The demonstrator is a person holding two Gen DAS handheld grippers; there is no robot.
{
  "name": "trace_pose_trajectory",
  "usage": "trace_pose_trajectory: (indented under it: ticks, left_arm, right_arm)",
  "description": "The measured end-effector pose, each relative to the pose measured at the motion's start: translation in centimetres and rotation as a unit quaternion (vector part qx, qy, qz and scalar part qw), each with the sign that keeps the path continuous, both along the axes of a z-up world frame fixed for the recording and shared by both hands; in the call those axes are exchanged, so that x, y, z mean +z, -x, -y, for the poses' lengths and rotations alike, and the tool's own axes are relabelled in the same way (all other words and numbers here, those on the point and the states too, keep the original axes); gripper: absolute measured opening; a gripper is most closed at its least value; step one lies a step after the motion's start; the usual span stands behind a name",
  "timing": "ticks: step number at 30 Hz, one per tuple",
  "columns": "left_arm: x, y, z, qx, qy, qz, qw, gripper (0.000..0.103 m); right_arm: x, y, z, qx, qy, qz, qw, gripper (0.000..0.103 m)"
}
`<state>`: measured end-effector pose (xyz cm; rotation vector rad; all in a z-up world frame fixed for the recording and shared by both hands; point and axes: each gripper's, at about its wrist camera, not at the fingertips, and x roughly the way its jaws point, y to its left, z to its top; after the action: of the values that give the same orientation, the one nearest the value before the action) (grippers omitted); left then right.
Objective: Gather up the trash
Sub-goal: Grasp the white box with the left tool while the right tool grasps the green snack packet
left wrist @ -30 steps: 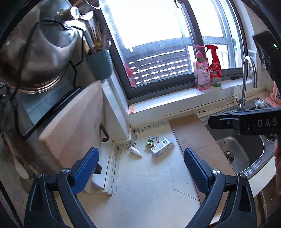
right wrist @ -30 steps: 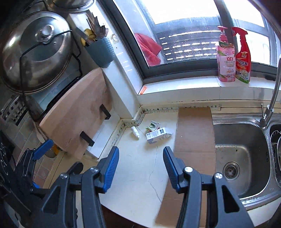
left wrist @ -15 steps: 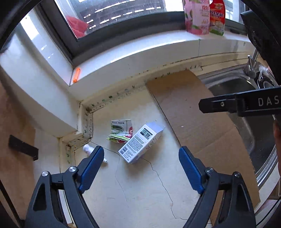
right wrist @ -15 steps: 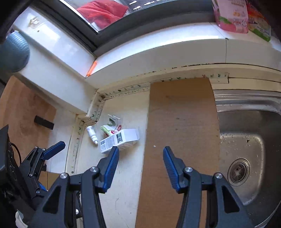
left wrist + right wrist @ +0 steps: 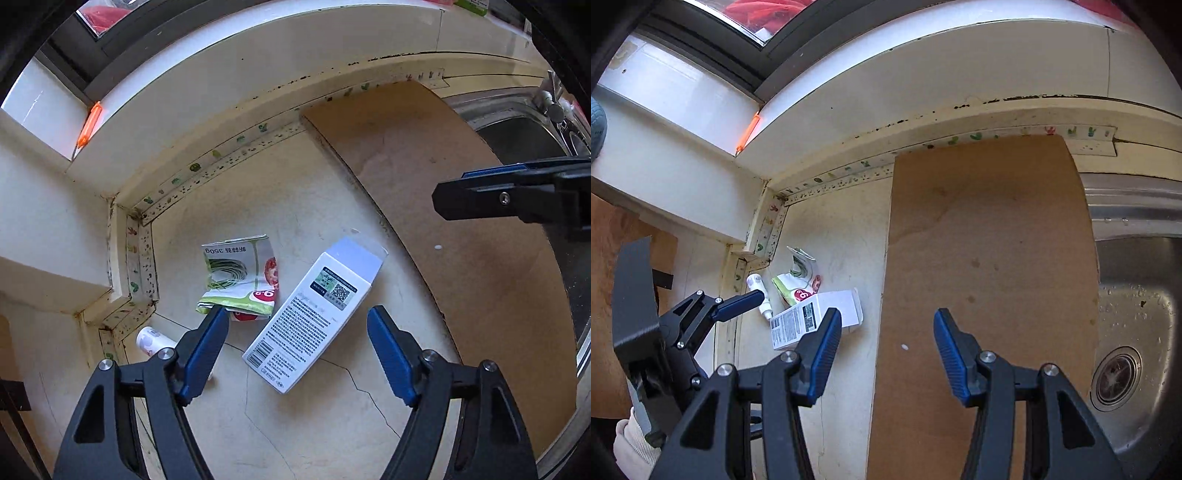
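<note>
The left wrist camera looks steeply down along its claw point(image 5: 297, 325) at the counter point(image 5: 258, 206), close in, facing the far window ledge, with the white box point(image 5: 314, 314) just ahead. The right wrist camera sits to its right and a little farther back, facing the same ledge over its own claw point(image 5: 886, 328) and the cardboard sheet point(image 5: 990, 240). Both views share the box, the crumpled packet point(image 5: 240, 280), the small bottle point(image 5: 759, 291), the cardboard and the counter's far left corner, and each sees the other claw at its edge.

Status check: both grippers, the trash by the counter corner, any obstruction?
Left gripper open, jaws over white carton. Right gripper open, empty, above cardboard sheet. Green wrapper and small white bottle loose on countertop beside carton. Nothing blocking.
</note>
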<state>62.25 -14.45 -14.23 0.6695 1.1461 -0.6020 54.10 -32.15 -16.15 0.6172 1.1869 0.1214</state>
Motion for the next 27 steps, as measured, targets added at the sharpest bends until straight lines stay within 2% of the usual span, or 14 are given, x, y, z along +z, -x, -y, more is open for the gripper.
trace_pose_trajectory:
  ticks: [7, 12, 16, 17, 22, 27]
  left_arm:
    - [-2.1, -1.3, 0.6, -0.002, -0.006, -0.034, 0.9994, 0.075]
    - [-3.6, -1.7, 0.2, 0.014, -0.008, -0.054, 0.9984, 0.051]
    - [-3.6, -1.5, -1.2, 0.055, 0.018, -0.068, 0.996, 0.042]
    - [-3.5, -1.4, -1.5, 0.064, 0.024, -0.07, 0.9952, 0.035]
    - [-3.2, 0.5, -4.2, 0.115, 0.068, -0.072, 0.9885, 0.034]
    - [-2.7, 3.2, -7.5, 0.179, 0.094, -0.068, 0.9769, 0.034]
  right_arm:
    - [-0.5, -0.4, 0.1, 0.007, 0.001, -0.003, 1.0, 0.052]
    - [-0.8, -0.3, 0.0, 0.012, -0.001, -0.003, 1.0, 0.052]
    - [-0.4, -0.3, -1.3, 0.037, 0.005, 0.012, 0.999, 0.052]
    - [-0.4, -0.4, -1.7, 0.044, 0.007, 0.016, 0.999, 0.052]
    - [-0.1, -0.9, -3.9, 0.077, 0.015, 0.04, 0.996, 0.052]
    - [-0.5, -1.5, -5.8, 0.098, 0.018, 0.056, 0.993, 0.052]
